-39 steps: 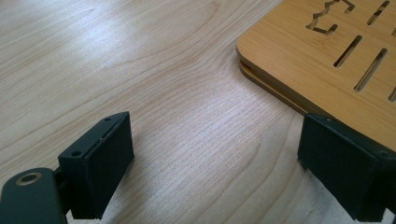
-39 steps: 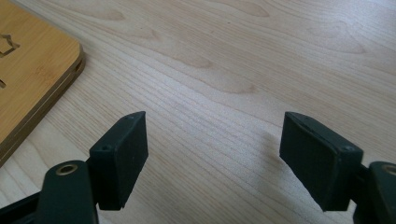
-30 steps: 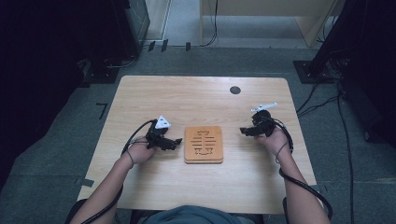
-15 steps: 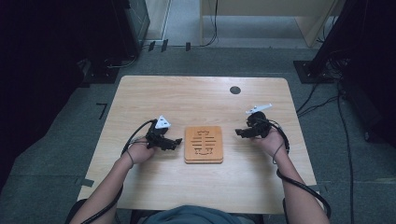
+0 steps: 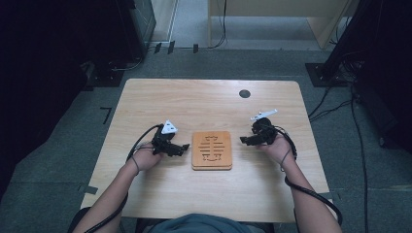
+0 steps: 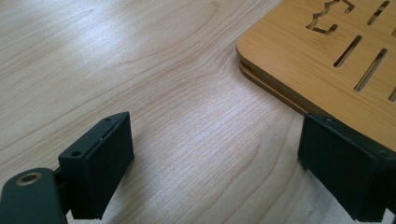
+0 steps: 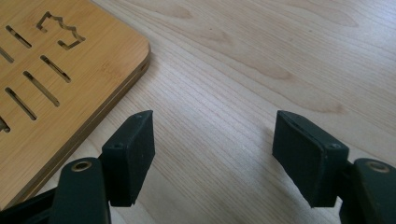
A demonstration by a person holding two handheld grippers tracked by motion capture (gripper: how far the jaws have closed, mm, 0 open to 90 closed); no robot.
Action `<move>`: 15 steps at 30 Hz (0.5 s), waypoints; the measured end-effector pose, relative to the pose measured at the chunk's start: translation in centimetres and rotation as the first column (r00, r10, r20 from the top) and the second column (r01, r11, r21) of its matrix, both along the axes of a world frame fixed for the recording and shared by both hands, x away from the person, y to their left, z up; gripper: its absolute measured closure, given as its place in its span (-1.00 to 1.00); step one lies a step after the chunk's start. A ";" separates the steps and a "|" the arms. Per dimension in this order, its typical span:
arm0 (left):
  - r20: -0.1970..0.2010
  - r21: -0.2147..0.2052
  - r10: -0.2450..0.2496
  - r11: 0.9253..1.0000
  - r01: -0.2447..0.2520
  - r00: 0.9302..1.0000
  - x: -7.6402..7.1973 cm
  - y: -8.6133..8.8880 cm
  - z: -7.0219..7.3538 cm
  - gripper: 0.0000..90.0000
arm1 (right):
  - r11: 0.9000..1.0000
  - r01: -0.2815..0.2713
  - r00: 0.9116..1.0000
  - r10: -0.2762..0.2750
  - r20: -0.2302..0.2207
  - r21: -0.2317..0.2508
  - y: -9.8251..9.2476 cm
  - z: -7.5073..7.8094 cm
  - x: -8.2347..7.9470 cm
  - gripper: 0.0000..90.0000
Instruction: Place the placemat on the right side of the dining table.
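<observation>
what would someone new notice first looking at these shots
First, the square bamboo board with slots cut through it, lying flat in the middle of the pale wooden table. Next, the two black grippers flanking it: the left gripper and the right gripper point inward at its sides, fingers wide open with nothing between them. A small dark round hole sits near the table's far edge.

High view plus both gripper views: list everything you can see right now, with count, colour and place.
Table: one, light wood, centre.
Slotted board: one, honey-brown wood with cut-out slots, lying flat on the table between the grippers.
Round hole: one, dark, far right of the tabletop.
Floor: grey, around the table, cables along its far and right sides.
Left gripper: one, black, left of the board, fingers open.
Right gripper: one, black, right of the board, fingers open.
</observation>
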State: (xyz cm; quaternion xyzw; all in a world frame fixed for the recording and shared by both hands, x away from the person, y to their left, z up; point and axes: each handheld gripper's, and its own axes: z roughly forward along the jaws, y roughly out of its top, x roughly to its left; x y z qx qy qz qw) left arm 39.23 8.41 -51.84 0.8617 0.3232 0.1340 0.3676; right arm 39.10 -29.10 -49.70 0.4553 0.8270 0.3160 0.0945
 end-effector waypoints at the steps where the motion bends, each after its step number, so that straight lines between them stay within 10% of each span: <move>1: 0.000 0.000 0.000 1.000 0.000 1.000 0.0 0.0 0.0 -0.79 | 1.000 -0.005 1.000 0.005 0.002 0.002 0.1 0.0 0.0 -0.35; 15: -0.001 -0.002 0.019 1.000 -0.019 1.000 -0.2 -0.1 0.0 -0.79 | 0.999 -0.053 0.999 0.053 -0.005 0.004 1.2 -0.1 0.2 -0.40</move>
